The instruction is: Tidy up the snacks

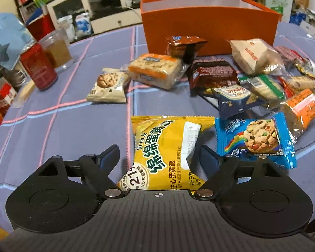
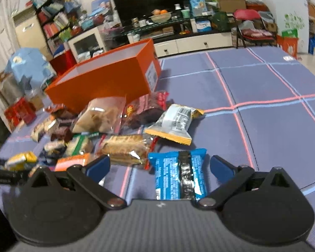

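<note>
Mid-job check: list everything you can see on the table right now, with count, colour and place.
Storage box: one, orange, open top, far side of table.
Egg-yolk pie packet: one, yellow, between the left fingers.
Rainbow cookie packet: one, blue, just right of the yellow one.
Blue packet: one, back side up, between the right fingers.
Loose snack pile: many packets, mixed colours, before the box.
Can: one, red, left edge.
Jar: one, clear, behind the can.
Tablecloth: purple, pink and blue grid.
Left gripper: open.
Right gripper: open.
</note>
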Demonstrator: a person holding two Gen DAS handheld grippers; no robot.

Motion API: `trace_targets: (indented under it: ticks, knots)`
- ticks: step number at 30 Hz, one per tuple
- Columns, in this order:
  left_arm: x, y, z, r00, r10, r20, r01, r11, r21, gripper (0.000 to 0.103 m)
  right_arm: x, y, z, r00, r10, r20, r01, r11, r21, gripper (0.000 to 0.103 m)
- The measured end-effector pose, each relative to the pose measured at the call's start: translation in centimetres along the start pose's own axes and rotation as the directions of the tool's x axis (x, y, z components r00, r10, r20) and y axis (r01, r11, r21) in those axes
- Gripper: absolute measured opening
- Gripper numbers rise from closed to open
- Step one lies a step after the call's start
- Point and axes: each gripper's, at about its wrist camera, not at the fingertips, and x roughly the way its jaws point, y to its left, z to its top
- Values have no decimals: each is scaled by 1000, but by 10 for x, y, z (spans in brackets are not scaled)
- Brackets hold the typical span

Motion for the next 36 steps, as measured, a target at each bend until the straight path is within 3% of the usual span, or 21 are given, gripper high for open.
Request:
trace_targets:
  ticks: [7, 10, 11, 12, 13, 14, 16, 19, 25, 29, 33, 36]
  knots:
    - [4, 5, -3, 1000, -28, 6, 28, 999, -39, 52, 16, 9, -8, 996, -63, -63, 58, 995, -84, 100]
    - [6, 10, -5, 999, -53, 11, 53, 996, -69, 52, 20, 9, -13, 989, -127, -77, 117, 986, -116, 97]
    - [6, 13, -5, 998, -69, 16, 70, 994, -83, 44, 20, 9, -14, 987, -137, -78, 127, 984, -123, 95]
    - [8, 16, -6, 995, -96, 25, 98, 990, -103, 40, 18, 10, -16, 985, -164, -56, 154, 977, -149, 78]
    - [7, 18, -6, 995, -94, 41, 98, 989, -107, 22, 15, 10, -16, 986, -161, -37, 154, 975, -160, 54]
    - [7, 20, -6, 994, -90, 55, 95, 990, -103, 7, 12, 7, -16, 987, -154, -36, 147, 979, -138, 52]
    - [5, 30, -4, 992, -114, 51, 120, 982, -148, 3, 7, 1, -16, 987, -158, -35, 154, 983, -99, 52]
    - [-11, 42, -5, 986, -147, 83, 162, 964, -211, 2, -4, -3, -11, 992, -124, -19, 123, 992, -28, 52]
    - [-48, 48, 17, 973, -168, 159, 197, 962, -189, 3, -17, 20, 15, 999, 9, 48, -10, 1000, 14, 52]
    - [-48, 44, 59, 966, -173, 192, 208, 961, -181, 3, -10, 43, 56, 992, 78, 99, -74, 996, -44, 52]
    - [-35, 34, 110, 960, -160, 232, 200, 967, -160, 3, 9, 60, 105, 981, 97, 166, -79, 991, -108, 52]
    - [-17, 27, 156, 950, -196, 242, 236, 960, -150, 3, 39, 70, 142, 977, 107, 186, -83, 988, -131, 52]
